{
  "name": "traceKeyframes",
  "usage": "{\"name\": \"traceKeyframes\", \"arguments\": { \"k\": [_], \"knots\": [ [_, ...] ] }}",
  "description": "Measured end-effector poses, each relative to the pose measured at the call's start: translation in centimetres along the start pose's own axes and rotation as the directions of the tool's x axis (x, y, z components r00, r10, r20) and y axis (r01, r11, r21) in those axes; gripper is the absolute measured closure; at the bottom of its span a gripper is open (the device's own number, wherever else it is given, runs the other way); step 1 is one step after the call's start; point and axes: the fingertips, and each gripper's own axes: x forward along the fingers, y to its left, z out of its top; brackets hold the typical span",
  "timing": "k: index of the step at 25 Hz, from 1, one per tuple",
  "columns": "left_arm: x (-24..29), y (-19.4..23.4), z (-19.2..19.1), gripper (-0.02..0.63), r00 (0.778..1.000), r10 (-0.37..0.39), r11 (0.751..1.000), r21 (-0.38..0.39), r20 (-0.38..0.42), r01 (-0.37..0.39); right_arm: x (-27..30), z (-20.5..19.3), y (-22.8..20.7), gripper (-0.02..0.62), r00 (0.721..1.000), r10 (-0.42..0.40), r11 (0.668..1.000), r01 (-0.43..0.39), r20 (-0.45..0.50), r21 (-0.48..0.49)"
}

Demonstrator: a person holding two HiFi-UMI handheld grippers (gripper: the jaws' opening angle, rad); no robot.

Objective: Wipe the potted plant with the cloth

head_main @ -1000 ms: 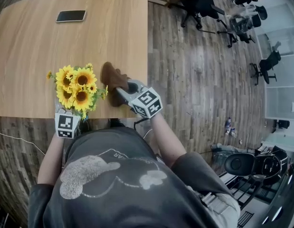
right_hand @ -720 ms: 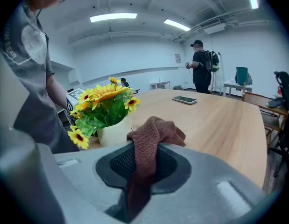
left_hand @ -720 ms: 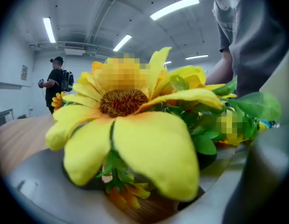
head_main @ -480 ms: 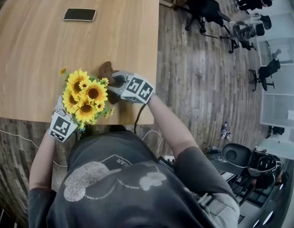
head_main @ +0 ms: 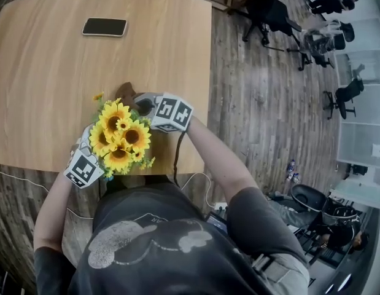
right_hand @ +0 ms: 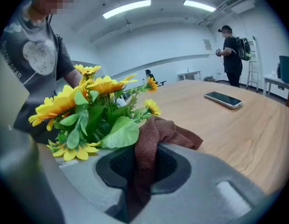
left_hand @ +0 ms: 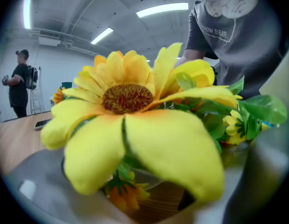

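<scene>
Sunflowers of the potted plant [head_main: 121, 139] face upward at the near edge of the table [head_main: 42, 91], stems running roughly vertical, yellow petals and green leaves hiding the pot. Jaws of the left gripper [head_main: 90, 157] stand wide, clasping its base, while the right gripper [head_main: 140, 105] pinches the brown cloth [right_hand: 156, 134], bunched against the leaves.

The plant [head_main: 121, 137] sits right in front of the left gripper [left_hand: 153, 204] and fills the gap in its jaws. Its leaves also block the way ahead and left of the right gripper [right_hand: 143, 164], whose jaws are full of cloth [right_hand: 156, 129]. Ahead and right of that gripper the table [head_main: 48, 72] is bare and wide. Only a phone [right_hand: 222, 99] lies far out there.
</scene>
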Motion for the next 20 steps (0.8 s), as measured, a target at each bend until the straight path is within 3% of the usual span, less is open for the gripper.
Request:
{"name": "traceKeyframes", "arguments": {
  "k": [3,6,11,16,20],
  "knots": [
    [-0.5,0.7,-0.6,0.006,0.998,0.062,0.994,-0.084,-0.001,-0.062,-0.1,-0.2,0.2,0.537,1.0,0.007,1.0,-0.007,0.011,0.015],
    [-1.5,0.9,-0.9,0.006,0.989,0.145,0.98,-0.135,-0.005,-0.144,-0.4,-0.5,0.6,0.537,1.0,0.006,1.0,-0.006,0.008,0.011],
    [-2.8,0.5,-1.7,0.006,0.956,0.291,0.933,-0.215,-0.027,-0.29,-1.6,-1.6,1.6,0.537,1.0,0.003,1.0,-0.003,-0.017,-0.003],
    [-2.8,-0.8,-2.5,0.006,0.935,0.352,0.893,-0.28,-0.05,-0.351,-2.7,-3.1,3.2,0.537,0.999,-0.009,1.0,0.009,-0.032,-0.003],
    [-1.8,-1.8,-2.2,0.006,0.932,0.359,0.89,-0.281,-0.051,-0.359,-3.1,-3.8,4.3,0.537,0.999,-0.031,1.0,0.031,-0.026,0.004]
  ]
}}
